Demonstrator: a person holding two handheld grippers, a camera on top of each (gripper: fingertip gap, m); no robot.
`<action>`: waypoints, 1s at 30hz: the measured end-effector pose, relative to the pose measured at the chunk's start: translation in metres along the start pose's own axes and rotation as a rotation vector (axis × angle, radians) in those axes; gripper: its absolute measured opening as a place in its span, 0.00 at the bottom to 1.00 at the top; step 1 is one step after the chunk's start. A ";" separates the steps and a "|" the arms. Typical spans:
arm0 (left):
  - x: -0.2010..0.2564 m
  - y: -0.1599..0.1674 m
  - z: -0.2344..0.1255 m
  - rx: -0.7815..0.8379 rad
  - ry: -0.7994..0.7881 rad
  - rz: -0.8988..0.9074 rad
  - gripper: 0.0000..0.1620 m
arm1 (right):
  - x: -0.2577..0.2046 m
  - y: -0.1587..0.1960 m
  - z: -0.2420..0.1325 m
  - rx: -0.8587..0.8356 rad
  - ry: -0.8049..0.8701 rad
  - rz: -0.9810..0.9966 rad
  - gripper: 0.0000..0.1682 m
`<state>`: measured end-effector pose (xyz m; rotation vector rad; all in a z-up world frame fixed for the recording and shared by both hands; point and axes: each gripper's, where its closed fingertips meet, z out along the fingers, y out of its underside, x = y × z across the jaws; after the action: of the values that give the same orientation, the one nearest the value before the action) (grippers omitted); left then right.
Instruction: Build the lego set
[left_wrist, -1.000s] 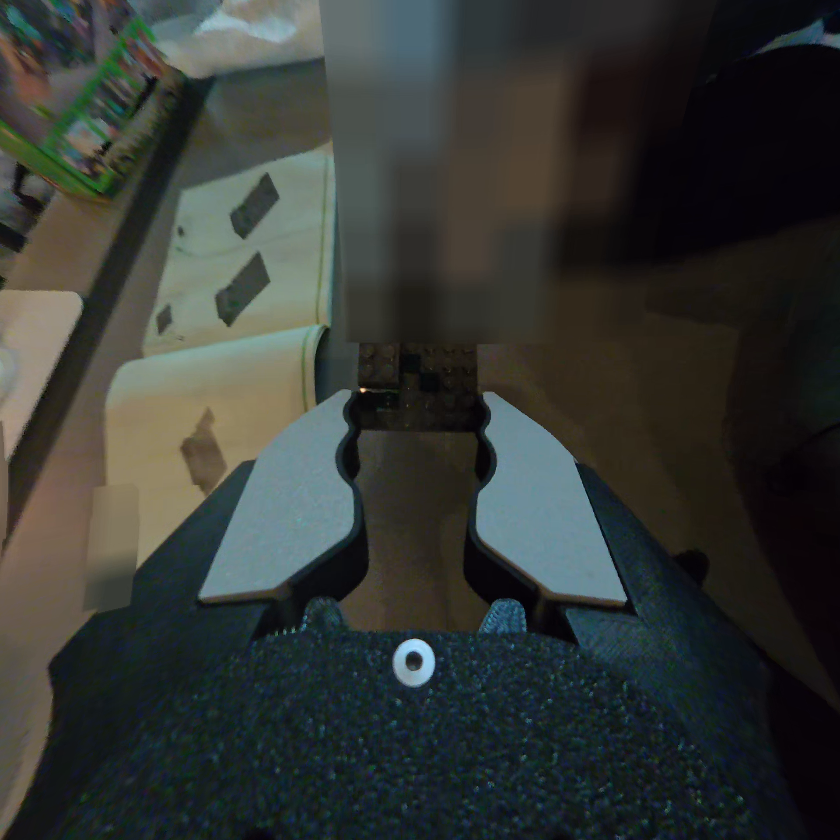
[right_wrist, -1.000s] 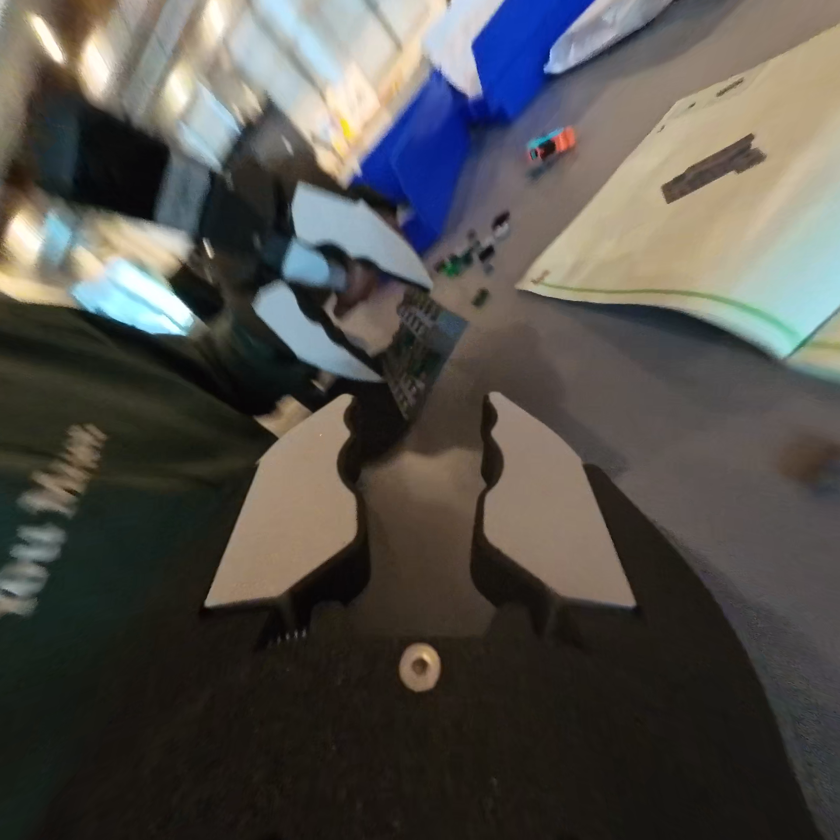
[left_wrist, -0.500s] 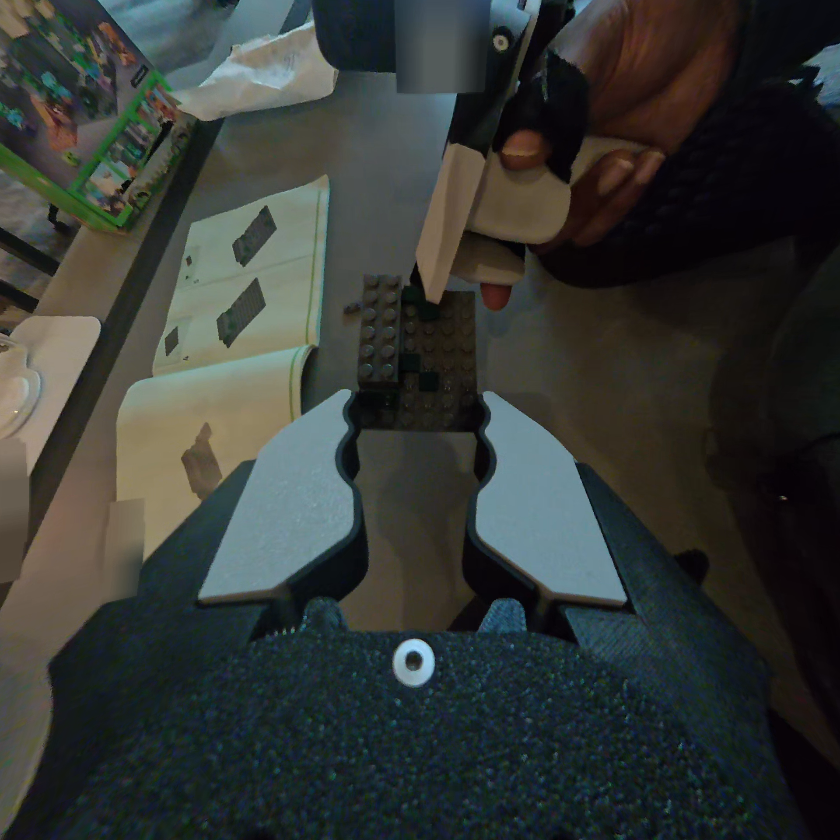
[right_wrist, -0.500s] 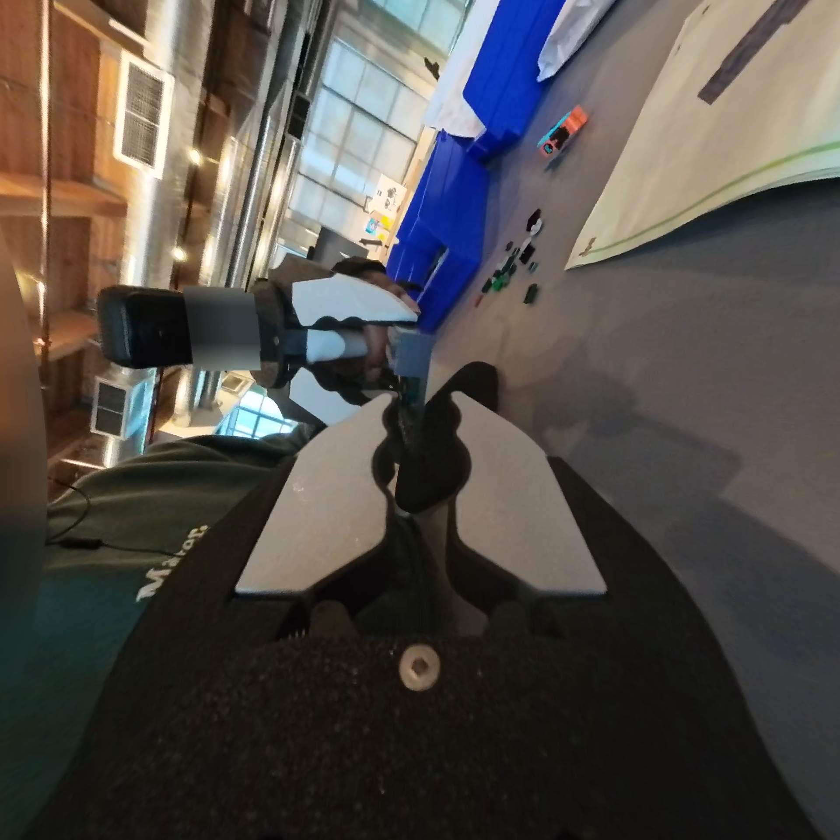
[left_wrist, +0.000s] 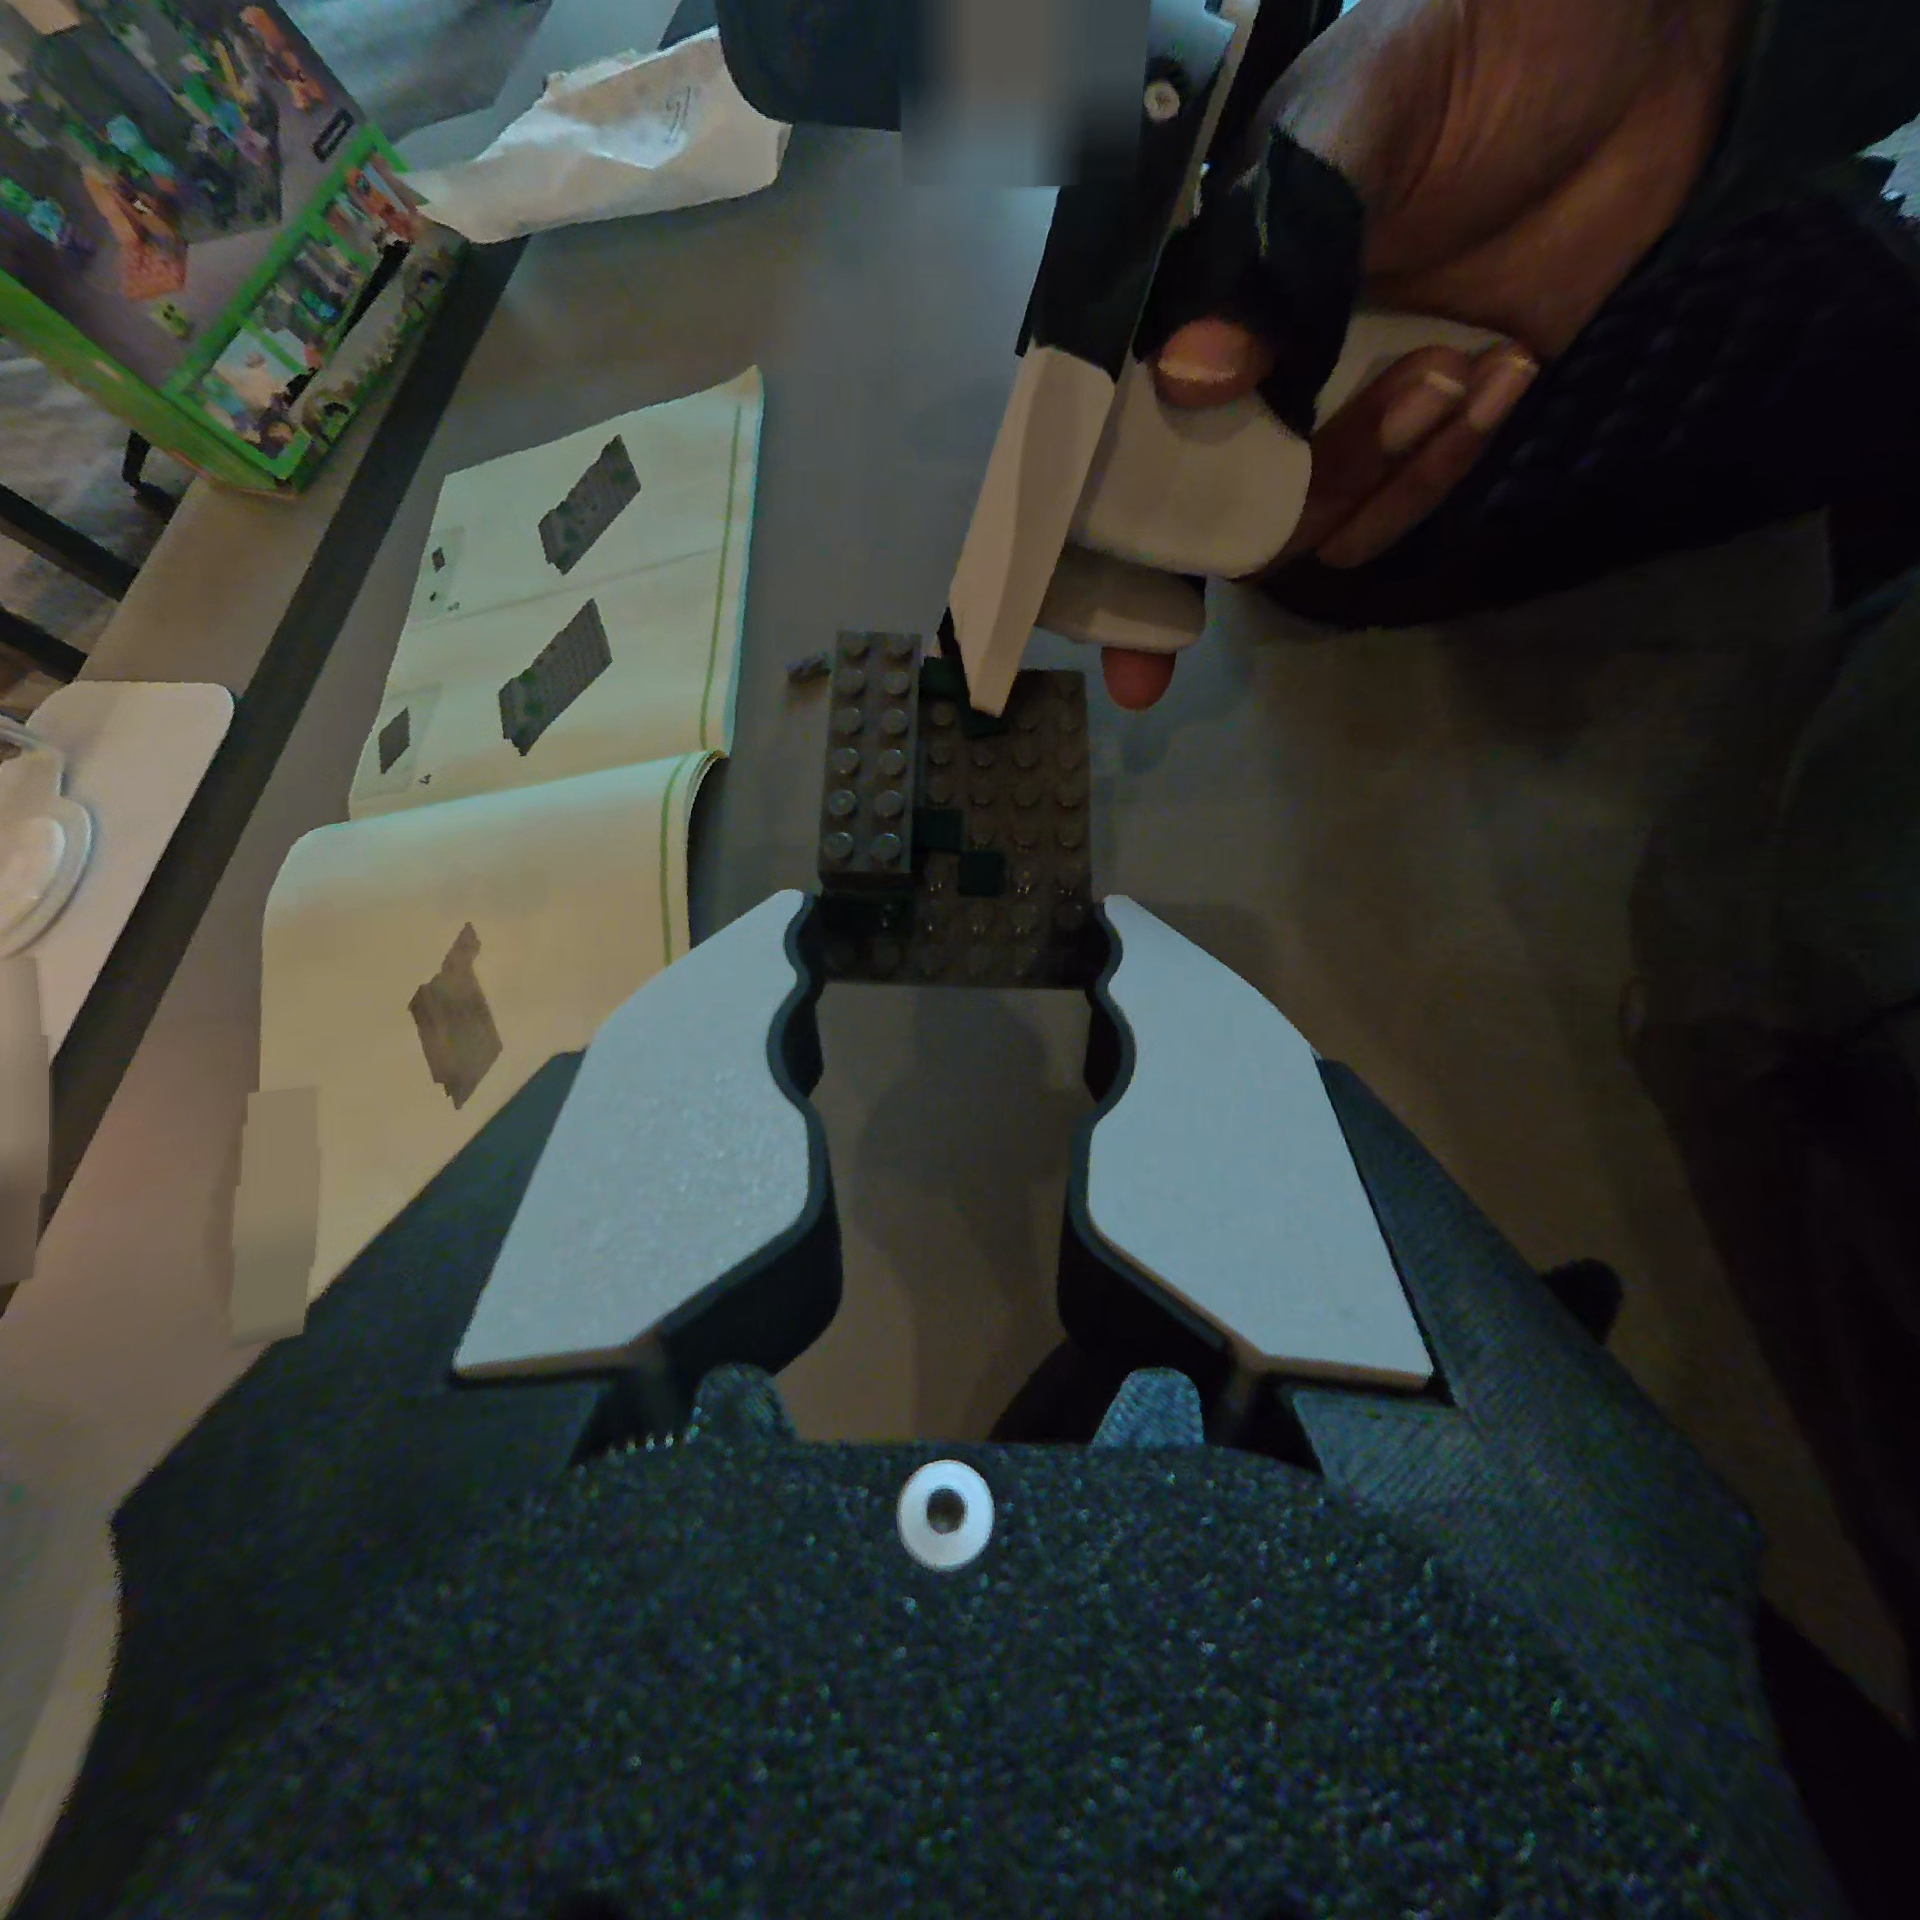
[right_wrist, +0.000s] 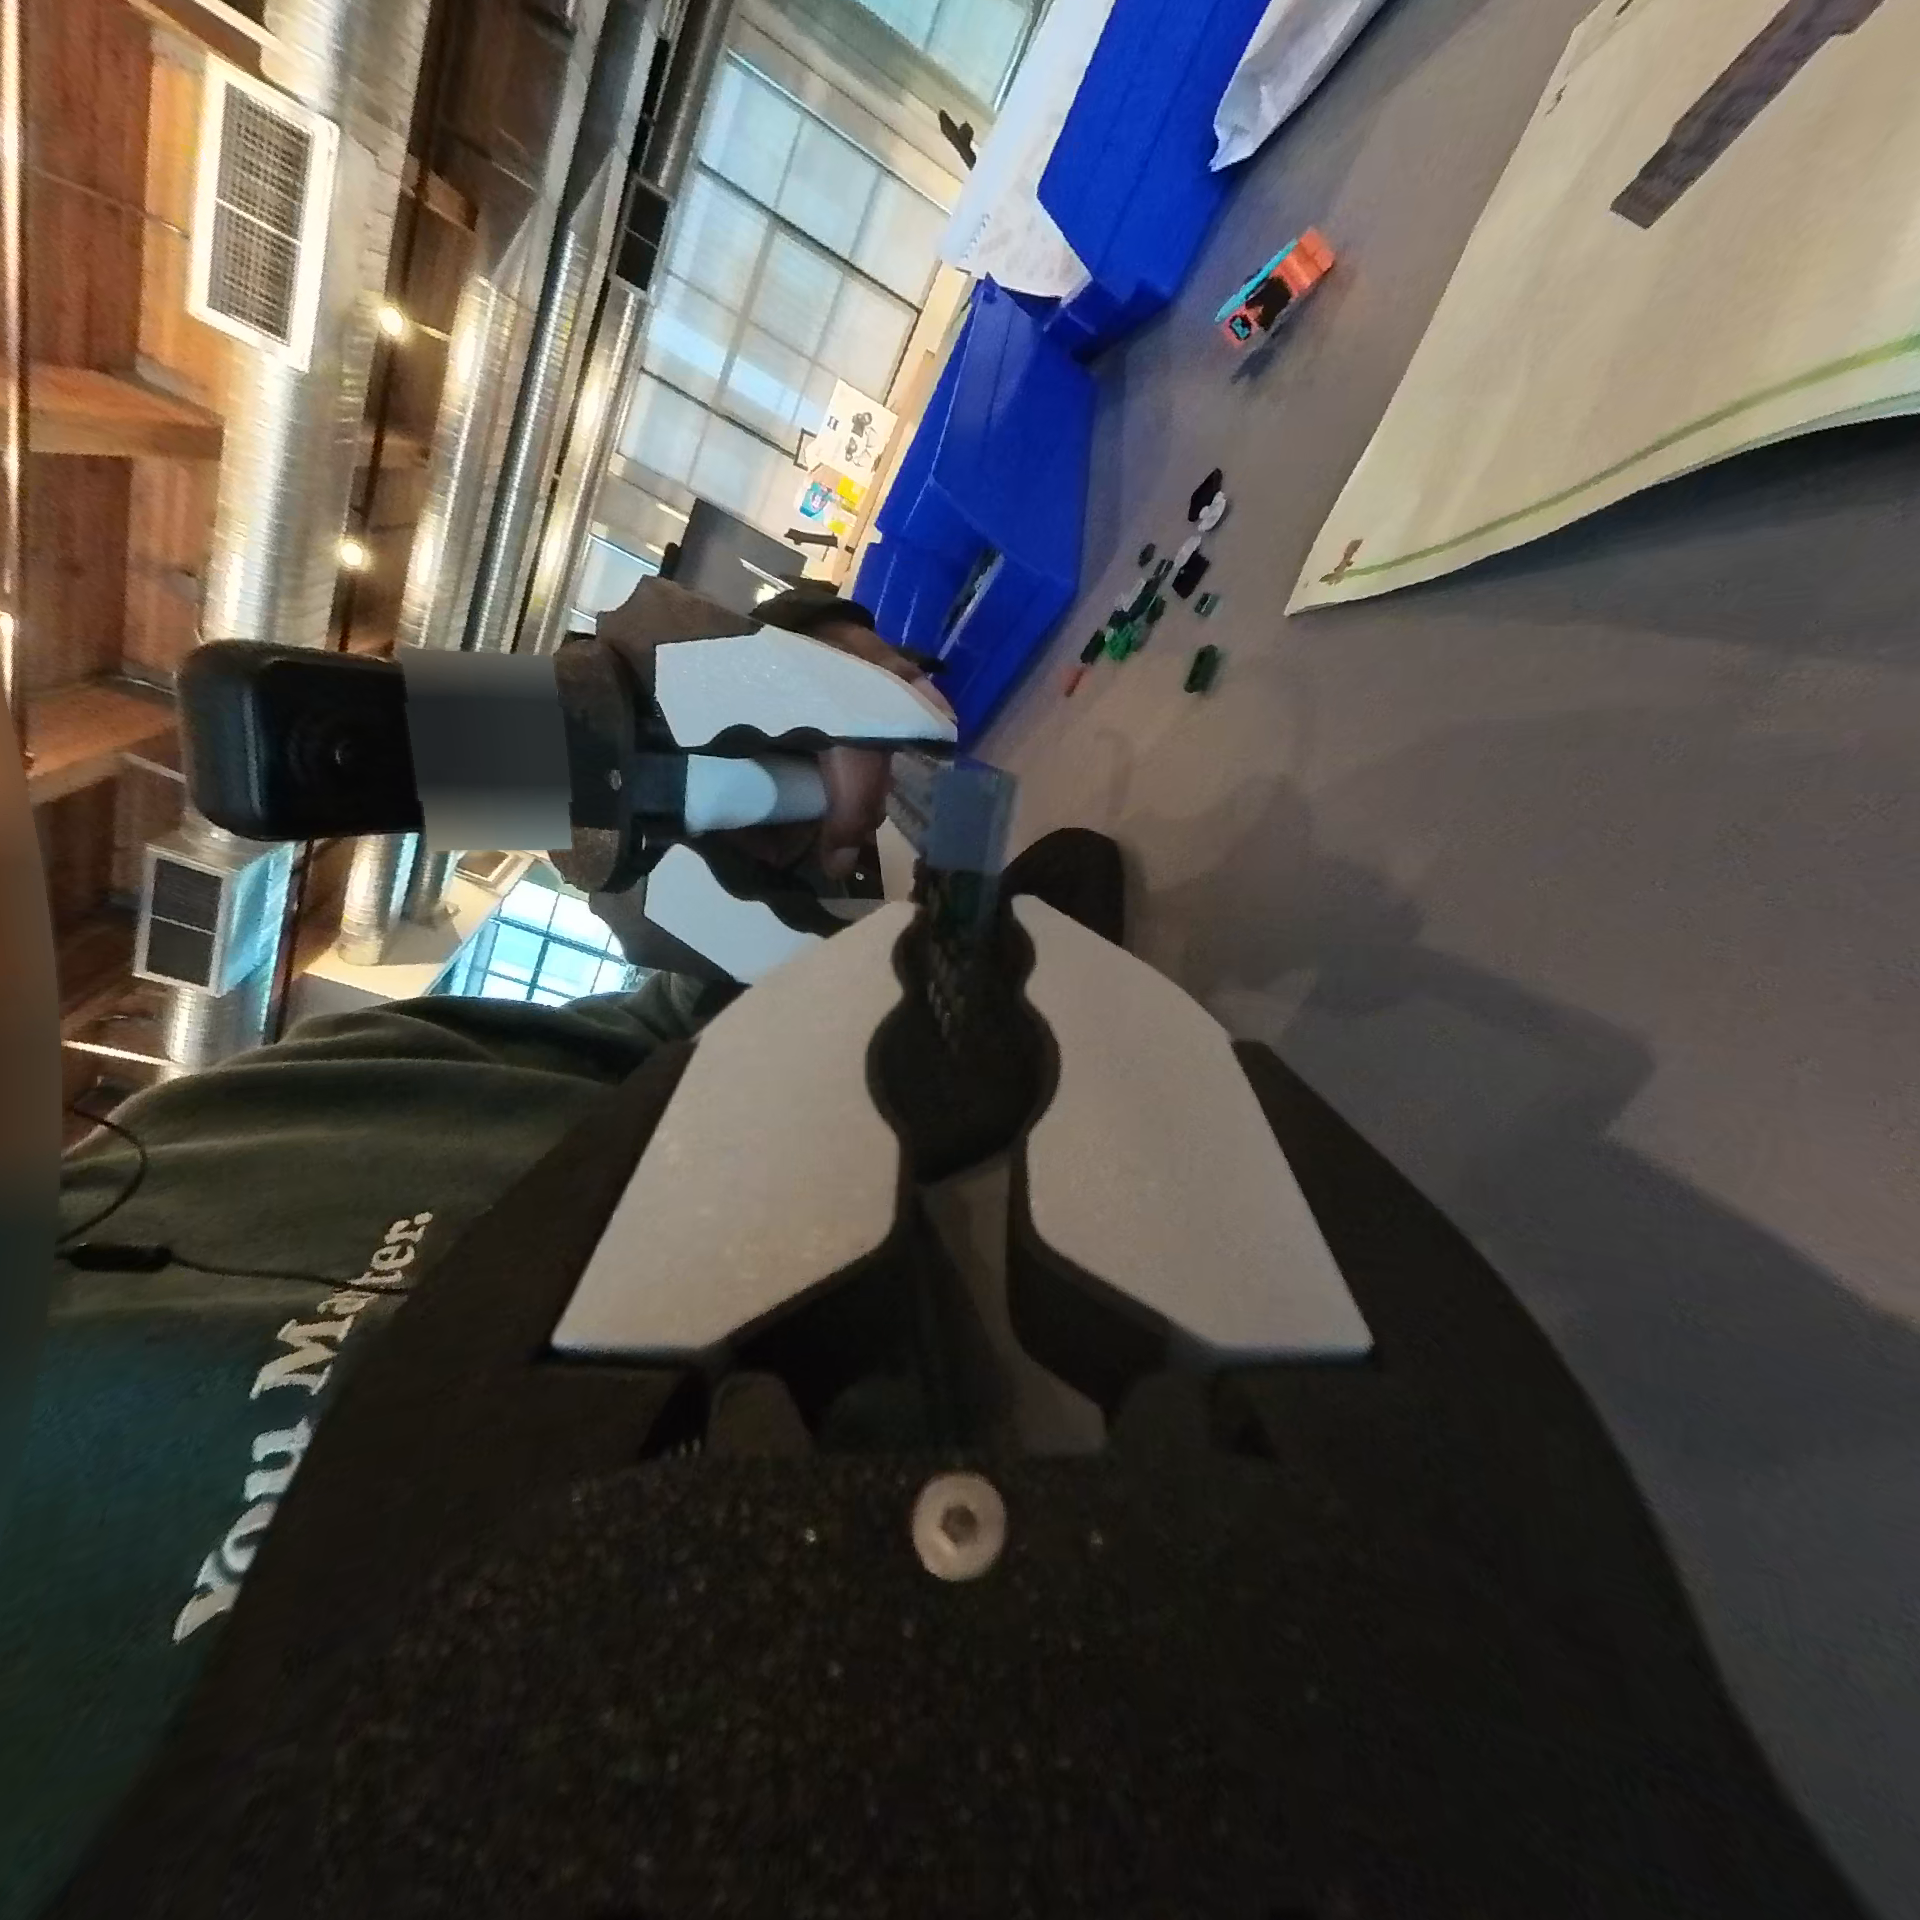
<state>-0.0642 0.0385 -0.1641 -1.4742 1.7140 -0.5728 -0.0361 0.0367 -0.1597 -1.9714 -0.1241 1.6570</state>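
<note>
Left gripper: we hold the plate's near edge, one finger on each side edge, jaws medium-wide
Right gripper: nearly closed; it comes in from 1 o'clock onto the plate's far end; what it holds we cannot tell
Plate: on the table, manual at its 9 o'clock
Brick: seated along the plate's left edge
Handling: we judge the plate light, stiff and slick, so grip the side edges and press straight down
</note>
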 end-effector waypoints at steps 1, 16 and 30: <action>0.000 0.001 0.000 -0.002 0.000 -0.001 0.30 | 0.000 0.000 0.001 0.000 -0.001 0.001 0.07; -0.003 -0.004 -0.003 0.008 -0.068 -0.007 0.30 | -0.012 -0.008 -0.001 0.109 -0.026 -0.039 0.04; -0.001 -0.008 0.001 -0.001 -0.118 -0.014 0.30 | -0.010 -0.008 -0.006 0.205 0.022 -0.083 0.04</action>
<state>-0.0584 0.0377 -0.1588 -1.4920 1.6138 -0.4824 -0.0311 0.0374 -0.1467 -1.8060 -0.0256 1.5303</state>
